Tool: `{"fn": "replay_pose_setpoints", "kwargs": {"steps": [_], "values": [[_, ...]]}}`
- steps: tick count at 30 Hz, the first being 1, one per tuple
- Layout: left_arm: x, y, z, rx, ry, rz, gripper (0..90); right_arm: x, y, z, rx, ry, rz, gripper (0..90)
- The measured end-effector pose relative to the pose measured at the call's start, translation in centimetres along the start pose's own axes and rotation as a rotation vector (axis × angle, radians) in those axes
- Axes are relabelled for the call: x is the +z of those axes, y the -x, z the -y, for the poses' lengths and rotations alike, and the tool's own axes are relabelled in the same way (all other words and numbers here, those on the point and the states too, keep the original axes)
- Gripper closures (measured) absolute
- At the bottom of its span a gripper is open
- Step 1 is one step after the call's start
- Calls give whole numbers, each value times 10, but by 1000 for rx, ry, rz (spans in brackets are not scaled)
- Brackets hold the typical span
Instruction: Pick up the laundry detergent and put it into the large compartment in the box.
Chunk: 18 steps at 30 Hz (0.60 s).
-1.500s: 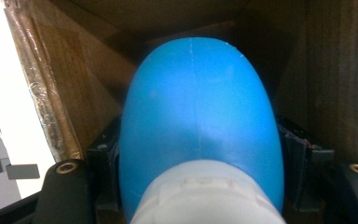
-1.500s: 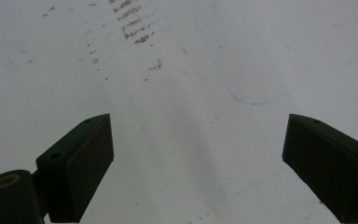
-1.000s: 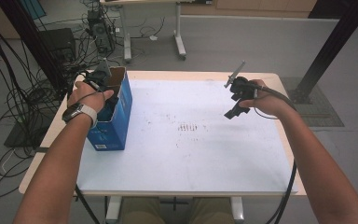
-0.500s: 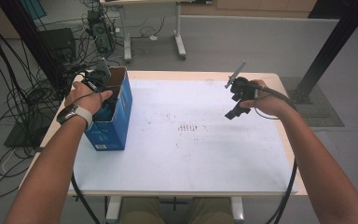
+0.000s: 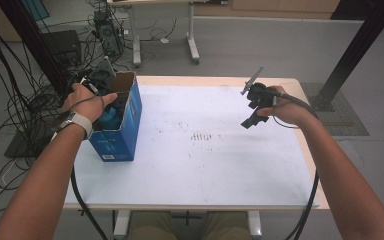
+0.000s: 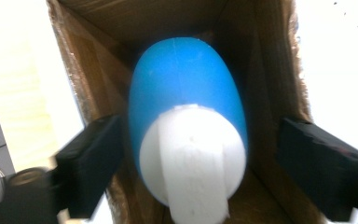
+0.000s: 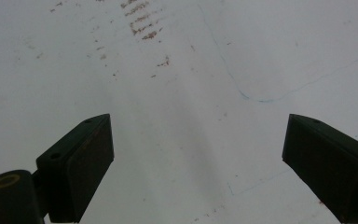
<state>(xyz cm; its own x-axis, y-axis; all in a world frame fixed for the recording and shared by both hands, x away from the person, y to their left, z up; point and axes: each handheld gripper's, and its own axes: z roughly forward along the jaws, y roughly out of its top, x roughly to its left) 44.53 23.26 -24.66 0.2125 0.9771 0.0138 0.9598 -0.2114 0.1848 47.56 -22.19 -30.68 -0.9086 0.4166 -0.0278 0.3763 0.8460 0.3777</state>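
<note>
A: Box (image 5: 122,127) first, blue, open top, standing on the table's (image 5: 205,170) left edge. Bottle (image 6: 186,116) lies inside it, blue body, white cap end toward the camera.

B: Which tongs are on it?

A: Left gripper (image 6: 196,158), right over the box mouth, pointing down in. Bottle sits dead ahead between the jaws, long axis running along the gripper's line of sight, cap nearest. Jaws spread wide, one each side of the body, not touching it as far as I can tell.

B: So the coming move?

A: My guess: close on the cap end or upper body, then lift straight out. Cardboard walls are tight beside the jaws, could snag.

B: Right side?

A: Right gripper (image 5: 254,107) is well apart, hovering over the table's far right, tilted down at bare surface. Jaws open, nothing between them. Left hand (image 5: 87,102) is clearly the nearer one.

B: Left arm pose?

A: Forearm reaching forward, wrist bent over the box rim, hand on top of the gripper.
</note>
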Motion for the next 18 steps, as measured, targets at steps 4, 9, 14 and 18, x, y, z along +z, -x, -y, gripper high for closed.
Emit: {"fn": "replay_pose_setpoints", "kwargs": {"steps": [4, 9, 14, 18], "values": [[-7, 2, 1, 18, 12, -6, 74, 0, -1, -1, -4, -3, -3, 87], [-21, 4, 3, 56, 36, -7, 54, -1, -4, -1, -4, 2, -8, 87], [-35, 8, 5, 83, 77, -4, 54, -4, -5, -1, -3, 4, -1, 87], [-51, 14, 8, 134, 118, 11, 58, -8, -6, -1, -1, 11, 8, 86]]}}
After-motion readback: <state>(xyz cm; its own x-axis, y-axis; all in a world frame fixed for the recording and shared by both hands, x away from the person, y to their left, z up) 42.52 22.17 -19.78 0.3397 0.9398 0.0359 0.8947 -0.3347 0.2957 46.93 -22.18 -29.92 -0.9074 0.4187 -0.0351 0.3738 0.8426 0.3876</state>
